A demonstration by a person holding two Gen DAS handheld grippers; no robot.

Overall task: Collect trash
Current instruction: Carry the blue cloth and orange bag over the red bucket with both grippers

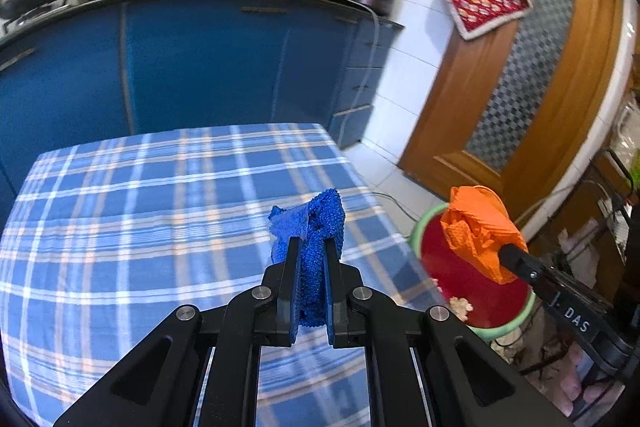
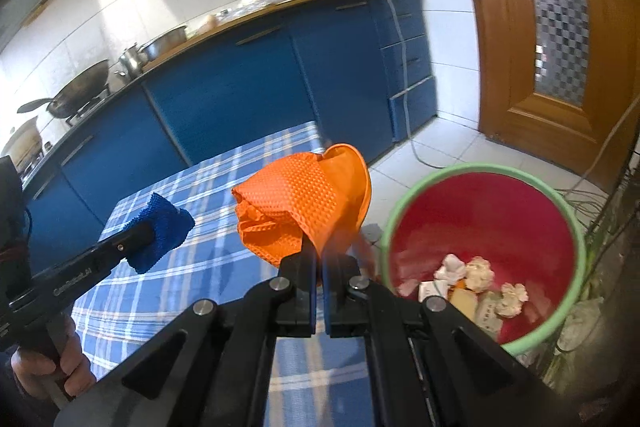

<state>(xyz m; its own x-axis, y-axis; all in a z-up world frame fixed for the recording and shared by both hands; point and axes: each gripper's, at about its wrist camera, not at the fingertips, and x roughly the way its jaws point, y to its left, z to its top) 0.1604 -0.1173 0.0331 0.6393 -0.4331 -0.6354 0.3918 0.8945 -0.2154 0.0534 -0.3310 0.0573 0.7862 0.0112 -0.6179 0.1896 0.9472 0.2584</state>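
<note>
Right wrist: orange cloth between jaws.

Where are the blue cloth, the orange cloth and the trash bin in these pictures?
blue cloth [image 1: 320, 247]: left wrist view, on the fold between the fingers.
orange cloth [image 2: 296, 203]: right wrist view, on its waffle-textured top.
trash bin [image 2: 480, 203]: right wrist view, on the bare red inner wall.

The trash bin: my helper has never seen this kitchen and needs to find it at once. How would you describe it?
Start at the table with the blue plaid cloth; just past its right edge, on the white tiled floor before the wooden door, stands the trash bin. It is a round bucket, red inside with a pale green rim, with crumpled paper at the bottom. Nothing else nearby is red and green.
</note>
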